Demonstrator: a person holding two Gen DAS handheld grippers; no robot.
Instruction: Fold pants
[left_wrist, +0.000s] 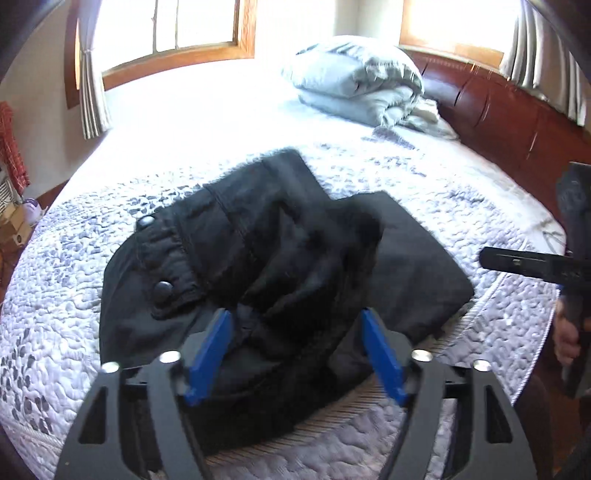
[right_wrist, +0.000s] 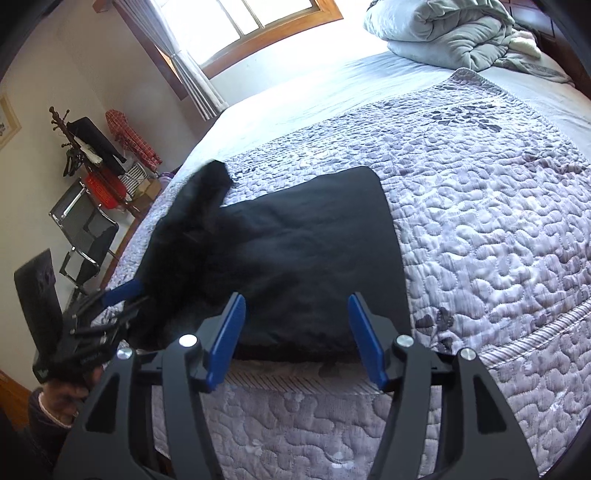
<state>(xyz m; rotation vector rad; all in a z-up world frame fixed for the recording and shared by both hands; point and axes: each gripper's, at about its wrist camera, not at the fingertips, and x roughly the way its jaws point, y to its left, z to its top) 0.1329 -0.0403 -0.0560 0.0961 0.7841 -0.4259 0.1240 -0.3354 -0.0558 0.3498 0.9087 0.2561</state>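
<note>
The black pants (left_wrist: 280, 258) lie in a folded, rumpled pile near the front edge of the bed; the waistband with two snap buttons (left_wrist: 162, 288) faces left. They also show in the right wrist view (right_wrist: 295, 251) as a flat folded slab with a raised bunch at its left. My left gripper (left_wrist: 295, 354) is open, its blue fingers astride the near edge of the pile; it also shows in the right wrist view (right_wrist: 118, 291) at the pile's left end. My right gripper (right_wrist: 295, 339) is open and empty just short of the pants' near edge; its body shows in the left wrist view (left_wrist: 535, 266).
The bed's quilted grey cover (right_wrist: 480, 221) spreads right and behind. A rolled grey duvet (left_wrist: 362, 81) lies at the head by the wooden headboard (left_wrist: 498, 110). A chair (right_wrist: 85, 229), coat stand and boxes stand left of the bed.
</note>
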